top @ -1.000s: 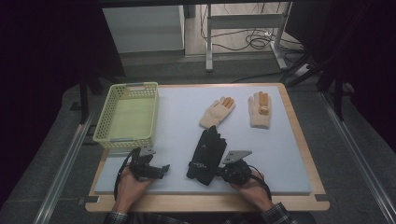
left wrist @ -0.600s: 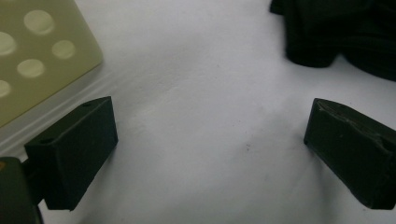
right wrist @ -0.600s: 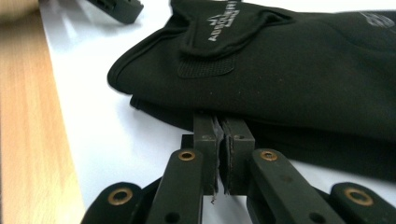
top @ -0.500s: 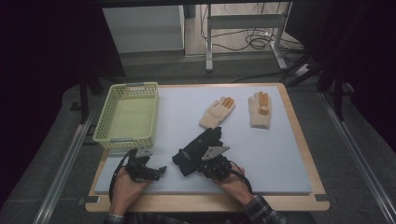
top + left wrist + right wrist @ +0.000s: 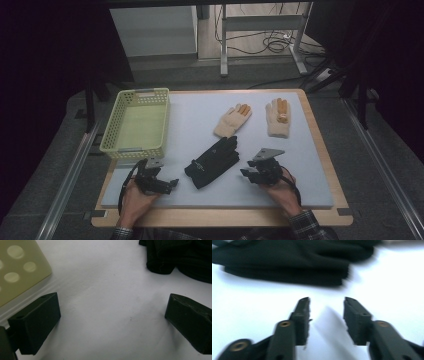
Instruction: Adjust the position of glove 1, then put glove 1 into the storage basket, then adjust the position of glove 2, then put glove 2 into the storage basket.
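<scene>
Your right gripper has just been opening, fingers apart on nothing; the left gripper also gapes empty. The black glove lies loose beside the basket, so a shallow pinch could drag it.

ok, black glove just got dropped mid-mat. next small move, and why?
Probably slide the left tool right to the black glove and close on its near edge. Its jaws stand wide open over bare mat beside the glove. The right tool, its jaws just opened and holding nothing, sits clear. The basket may be next.
</scene>
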Demonstrator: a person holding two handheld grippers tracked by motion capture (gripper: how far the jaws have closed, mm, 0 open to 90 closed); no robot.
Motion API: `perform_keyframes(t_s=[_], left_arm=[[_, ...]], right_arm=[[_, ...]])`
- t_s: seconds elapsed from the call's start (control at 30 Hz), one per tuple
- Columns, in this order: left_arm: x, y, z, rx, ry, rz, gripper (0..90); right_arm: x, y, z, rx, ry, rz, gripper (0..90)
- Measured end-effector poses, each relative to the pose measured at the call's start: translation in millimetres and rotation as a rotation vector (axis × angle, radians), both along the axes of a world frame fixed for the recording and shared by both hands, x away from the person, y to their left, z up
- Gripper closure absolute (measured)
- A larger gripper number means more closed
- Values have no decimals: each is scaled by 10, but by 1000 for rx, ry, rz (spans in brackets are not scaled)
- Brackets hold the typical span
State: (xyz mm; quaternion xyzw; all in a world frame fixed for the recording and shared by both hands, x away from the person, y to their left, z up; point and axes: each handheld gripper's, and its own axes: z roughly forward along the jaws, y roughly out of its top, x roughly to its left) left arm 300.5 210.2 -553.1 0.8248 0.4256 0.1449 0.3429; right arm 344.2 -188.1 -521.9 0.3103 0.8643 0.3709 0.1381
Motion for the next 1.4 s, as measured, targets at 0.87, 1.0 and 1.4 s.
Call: perform_keyframes(t_s=[0.87,1.0,1.4], left_arm=[[-21,-361,262,-39,14,-182,0],[5,-438,302,-39,22,-205,0],[140,-748,429,-30,38,-277,0]], right_arm=[[166,-591,-96,-23,-30,-182,219],[166,-593,-97,-23,-30,-181,219],[164,-592,-98,-22,-31,-182,218]])
